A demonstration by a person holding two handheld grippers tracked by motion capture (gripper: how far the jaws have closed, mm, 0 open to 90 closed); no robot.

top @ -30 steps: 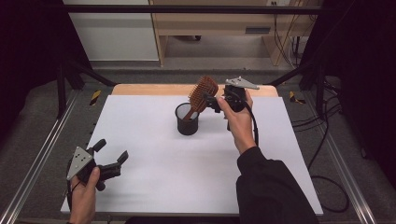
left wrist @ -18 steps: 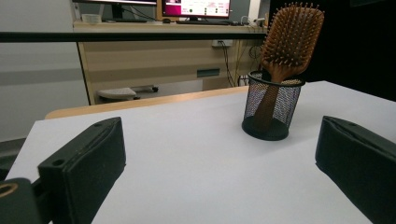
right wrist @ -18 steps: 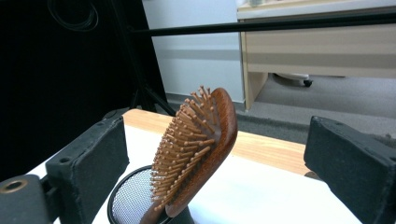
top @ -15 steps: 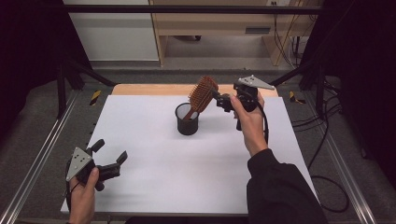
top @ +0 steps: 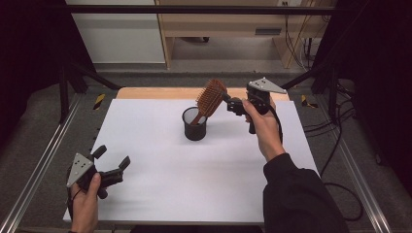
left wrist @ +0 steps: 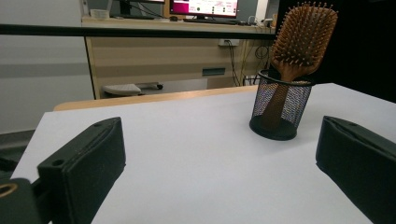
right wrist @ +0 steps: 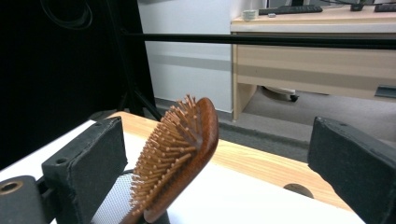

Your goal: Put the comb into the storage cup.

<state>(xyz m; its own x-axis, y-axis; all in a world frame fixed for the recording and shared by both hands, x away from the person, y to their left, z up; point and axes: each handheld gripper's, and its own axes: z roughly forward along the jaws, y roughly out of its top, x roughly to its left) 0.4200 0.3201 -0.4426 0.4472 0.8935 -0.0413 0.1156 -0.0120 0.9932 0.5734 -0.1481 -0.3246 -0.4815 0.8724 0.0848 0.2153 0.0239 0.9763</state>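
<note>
Hairbrush (top: 211, 98) stands handle-down in the mesh cup (top: 195, 124); right gripper (top: 232, 103), jaws wide, is just beside it, grasp not made.

The hairbrush (left wrist: 303, 35) handle drops into the mesh cup (left wrist: 280, 109), its lower end only dimly seen through the mesh. In the right gripper view the bottom edge cuts off the brush and most of the cup. The person's right forearm leaves the high view at the near edge.
</note>
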